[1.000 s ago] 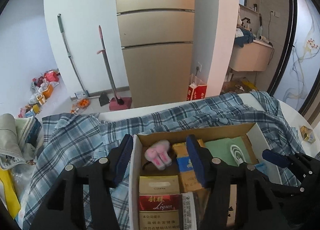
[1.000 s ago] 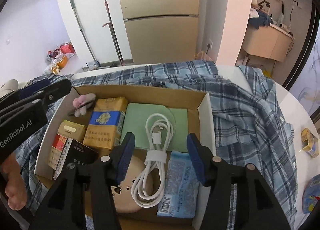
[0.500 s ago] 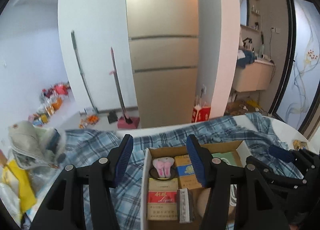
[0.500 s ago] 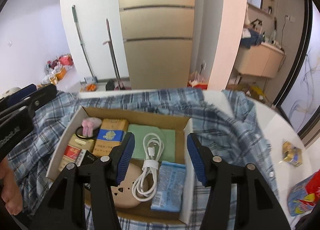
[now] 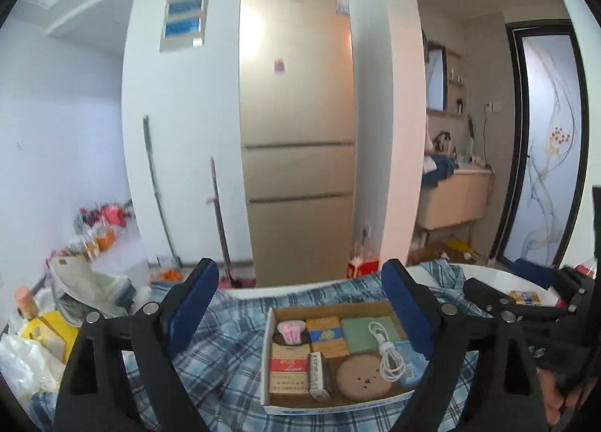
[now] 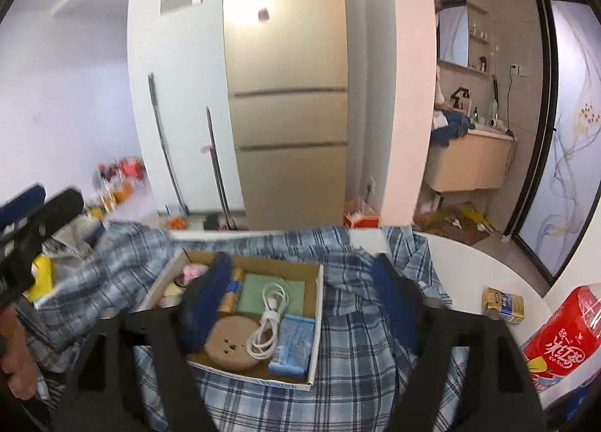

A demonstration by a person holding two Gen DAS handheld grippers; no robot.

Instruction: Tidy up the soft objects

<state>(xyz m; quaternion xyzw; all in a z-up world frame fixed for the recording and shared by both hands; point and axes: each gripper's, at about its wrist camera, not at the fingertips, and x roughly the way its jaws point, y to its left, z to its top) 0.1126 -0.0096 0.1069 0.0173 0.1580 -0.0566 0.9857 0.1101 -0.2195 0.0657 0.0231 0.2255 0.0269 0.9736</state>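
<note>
A blue plaid shirt [image 5: 225, 349] is spread over the white table, under an open cardboard box [image 5: 285, 409]. The box holds a pink plush hair clip [image 5: 291, 330], packs, a green pad, a white cable [image 5: 387, 353] and a tan round disc [image 5: 362, 379]. My left gripper [image 5: 300, 300] is open and empty, held well above and behind the box. My right gripper [image 6: 300, 293] is open and empty, raised above the box [image 6: 315, 304] and shirt [image 6: 357, 349]. Each gripper shows at the edge of the other's view.
A red snack bag [image 6: 559, 342] and a small yellow-blue pack [image 6: 503, 306] lie on the table [image 6: 477, 267] at the right. Bags and clutter [image 5: 45, 323] sit at the left. A gold fridge [image 5: 296, 169] and mops stand behind.
Both grippers have risen and pulled back from the box, so it now looks smaller and lower. Both stay open and empty. The box and shirt have not moved.
</note>
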